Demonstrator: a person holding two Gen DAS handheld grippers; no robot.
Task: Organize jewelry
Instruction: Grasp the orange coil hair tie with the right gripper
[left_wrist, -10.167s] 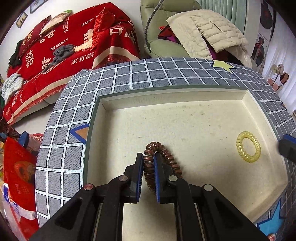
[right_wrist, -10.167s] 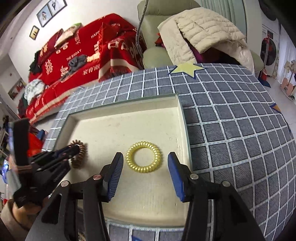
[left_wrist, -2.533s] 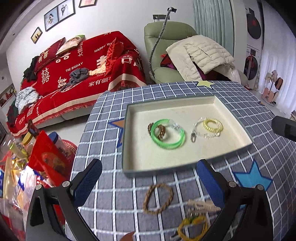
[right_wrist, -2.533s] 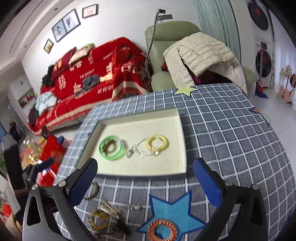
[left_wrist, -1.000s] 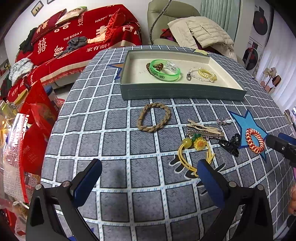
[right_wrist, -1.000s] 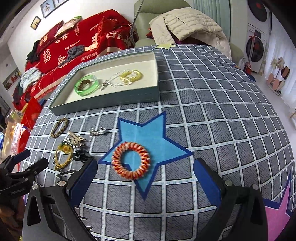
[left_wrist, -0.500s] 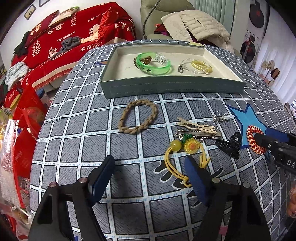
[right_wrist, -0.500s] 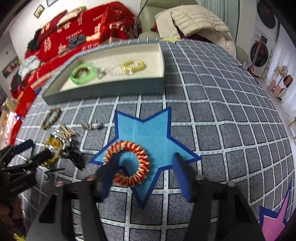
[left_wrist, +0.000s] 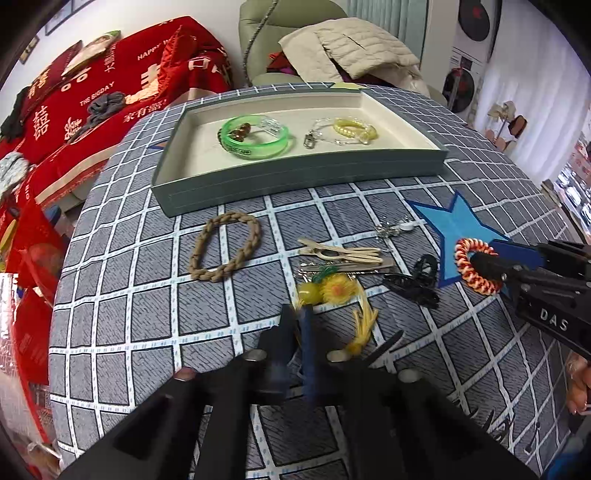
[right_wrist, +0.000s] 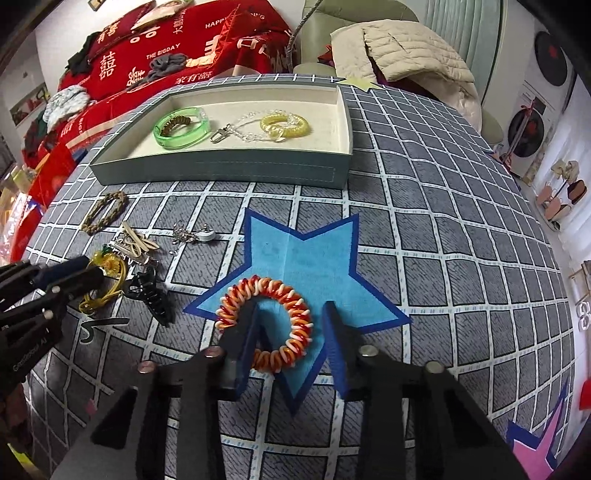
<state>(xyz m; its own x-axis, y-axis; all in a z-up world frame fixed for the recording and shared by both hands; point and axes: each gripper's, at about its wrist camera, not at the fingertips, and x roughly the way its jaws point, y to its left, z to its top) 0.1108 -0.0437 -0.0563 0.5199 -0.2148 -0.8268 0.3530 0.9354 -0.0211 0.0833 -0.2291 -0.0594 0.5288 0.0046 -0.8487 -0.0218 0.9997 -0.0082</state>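
My left gripper (left_wrist: 300, 314) is shut on the cord of the yellow flower hair tie (left_wrist: 334, 290) on the table; it also shows in the right wrist view (right_wrist: 74, 273). My right gripper (right_wrist: 291, 314) is open around one side of the red-and-white spiral hair tie (right_wrist: 267, 323) lying on the blue star (right_wrist: 303, 258); one finger sits inside the ring. The grey tray (left_wrist: 295, 177) holds a green bangle (left_wrist: 255, 142), a brown spiral tie, a clear chain and a yellow spiral tie (left_wrist: 354, 129).
On the checked tablecloth lie a braided brown band (left_wrist: 225, 251), beige and metal hair clips (left_wrist: 343, 254), a black claw clip (left_wrist: 417, 280) and a small silver charm (left_wrist: 393, 229). A red sofa and a green armchair stand behind the table.
Both grippers dropped to the table and narrowed. The left one closed onto the yellow flower tie's cord. The right one moved onto the red-and-white spiral tie.
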